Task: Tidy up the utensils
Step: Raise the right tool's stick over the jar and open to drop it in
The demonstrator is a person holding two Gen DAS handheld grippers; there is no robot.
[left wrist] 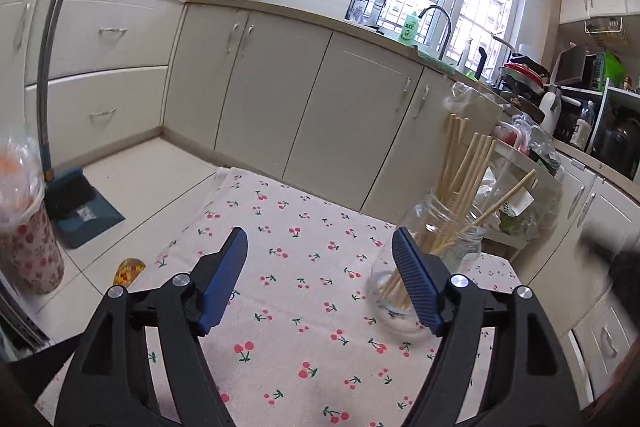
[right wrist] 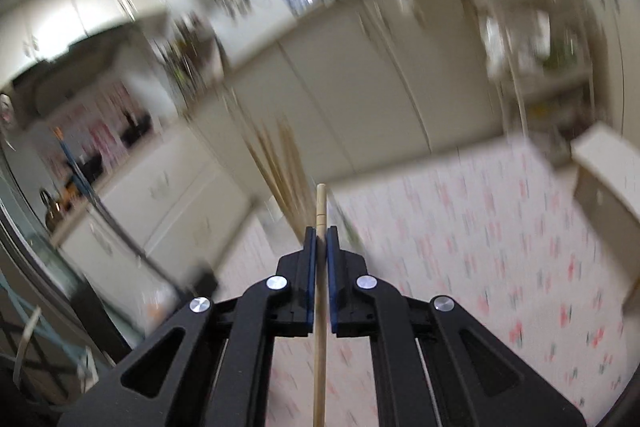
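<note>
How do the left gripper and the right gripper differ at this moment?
The left gripper is open with nothing between its pads; the right gripper is shut on one chopstick. The left one has the glass jar of chopsticks by its right finger; the right view is blurred. Both have blue pads and are over the cherry-print cloth.

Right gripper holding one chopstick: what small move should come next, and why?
Probably carry the chopstick over the glass jar and lower it in. The right gripper is shut on it, the other chopsticks already stand in that jar, and the left gripper is open and empty beside it.
</note>
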